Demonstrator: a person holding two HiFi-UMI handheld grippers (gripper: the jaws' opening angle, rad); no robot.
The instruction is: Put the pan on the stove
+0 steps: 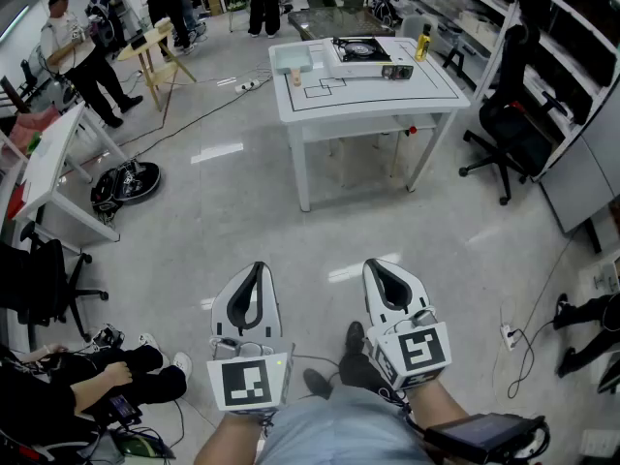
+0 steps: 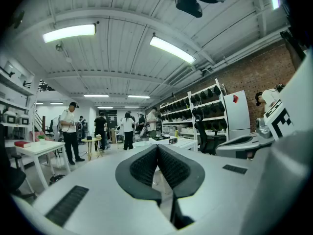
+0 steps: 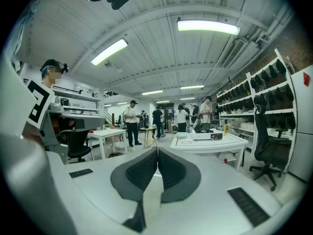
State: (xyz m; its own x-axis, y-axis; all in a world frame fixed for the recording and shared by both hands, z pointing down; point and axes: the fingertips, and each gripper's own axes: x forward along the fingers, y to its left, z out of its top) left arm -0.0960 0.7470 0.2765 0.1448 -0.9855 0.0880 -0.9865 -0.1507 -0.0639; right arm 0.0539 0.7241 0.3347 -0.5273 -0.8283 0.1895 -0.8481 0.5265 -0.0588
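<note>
Pale green pan (image 1: 291, 58) sits on a white table (image 1: 387, 100) across the room, just beside the left of a portable gas stove (image 1: 360, 54), its handle pointing toward the viewer. A yellow bottle (image 1: 423, 45) stands near the stove's other side. Well apart from the table, the left gripper (image 1: 258, 269) and right gripper (image 1: 376, 267) are held side by side, jaws pressed together, holding nothing. The task looks unstarted. The next move likely calls for walking to the table, opening one gripper and taking the handle.
</note>
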